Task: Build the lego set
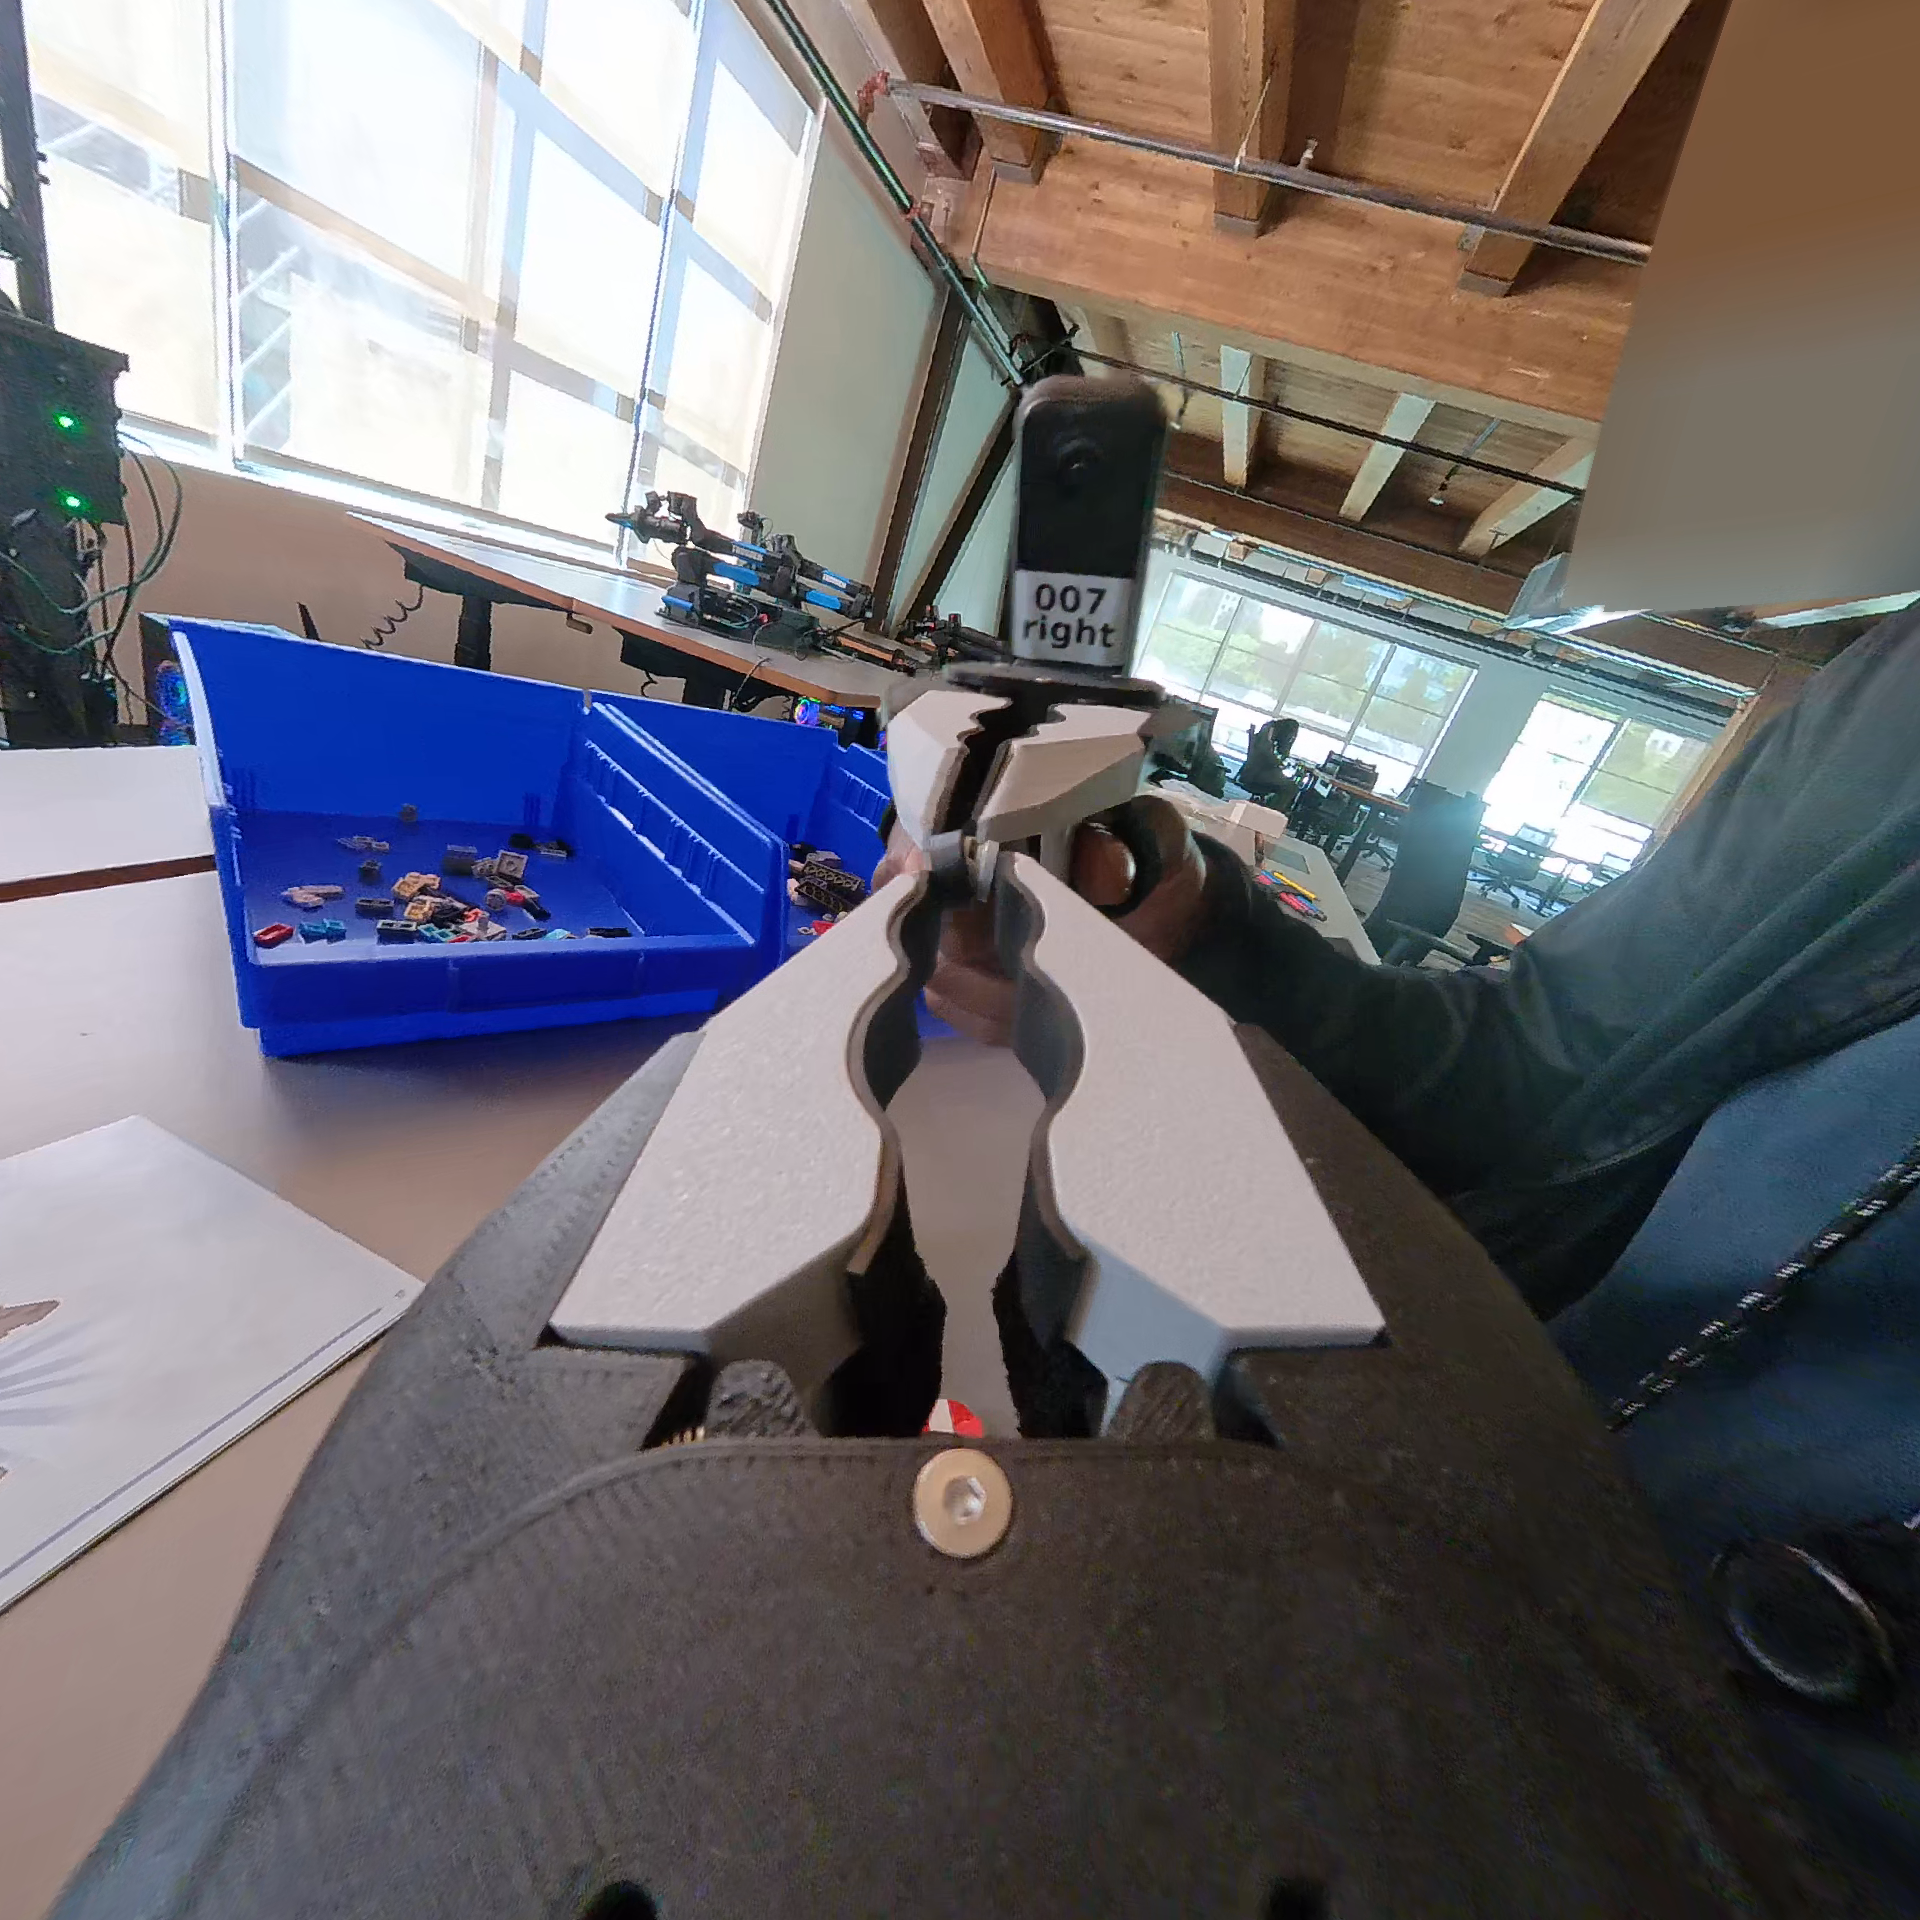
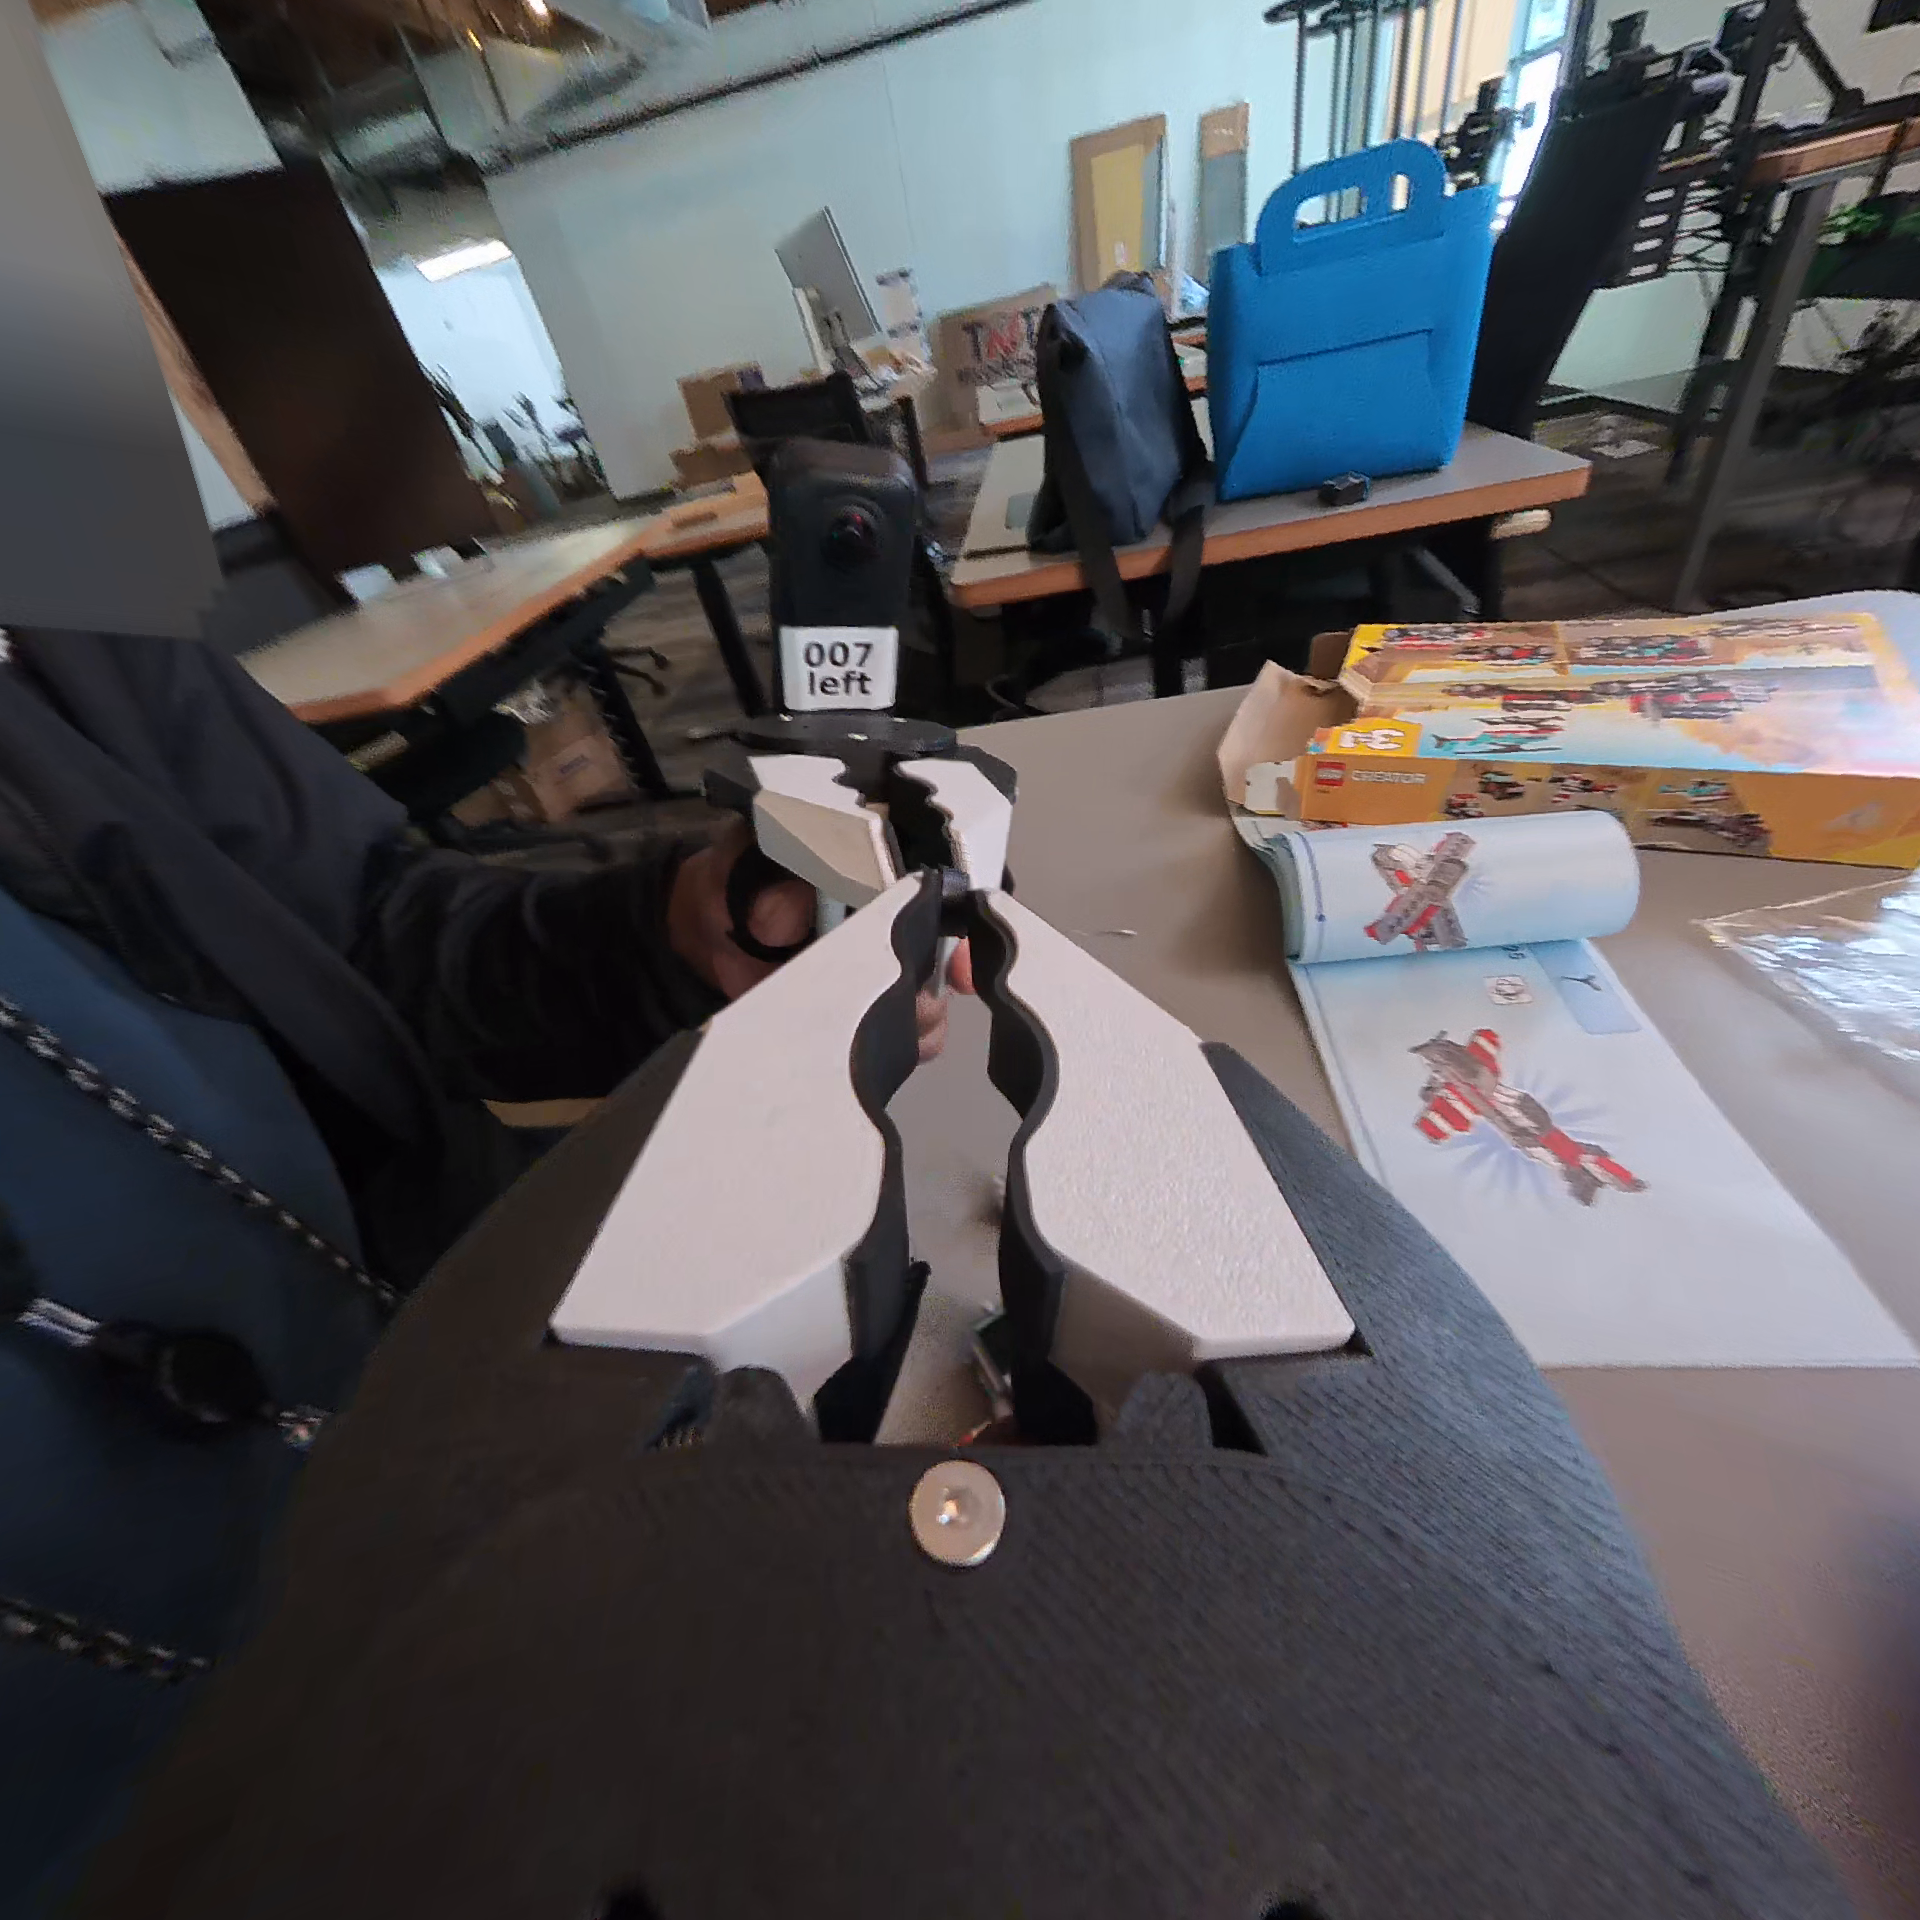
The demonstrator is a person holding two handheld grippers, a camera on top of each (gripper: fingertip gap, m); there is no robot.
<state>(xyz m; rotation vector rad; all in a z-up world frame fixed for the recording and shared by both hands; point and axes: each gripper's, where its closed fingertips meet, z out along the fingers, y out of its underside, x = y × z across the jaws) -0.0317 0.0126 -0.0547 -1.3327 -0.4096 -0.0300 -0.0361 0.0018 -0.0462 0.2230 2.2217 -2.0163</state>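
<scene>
- A blue bin [image 1: 416, 665] sits on the counter [image 1: 416, 1091], far to the left in the left wrist view. Many loose pieces [image 1: 447, 894] lie in its near tray.
- A white page [image 1: 156, 1351] lies flat on the counter, nearer than the bin.
- The left gripper [image 1: 961, 883] is up in the air over the counter. Its jaws are narrow, almost together at the tips.
- A tiny grey part [image 1: 949, 857] sits right where the two grippers meet, tip to tip. This is the bit being built now.
- The right gripper [image 2: 945, 894] points back at the left one. Its jaws are narrow too.
- I cannot tell which gripper really grips the part, or if each one has its own bit. It is too small to see.
- I think the step is pushing two small bits together in the air.
- Next, both grippers should line up straight and press gently, so the bits snap and nothing drops.
- An open booklet [image 2: 1558, 1091] with a plane drawing lies to the right in the right wrist view. It can show the next step.
- The yellow box [image 2: 1610, 769] lies just past the booklet, farther away.
</scene>
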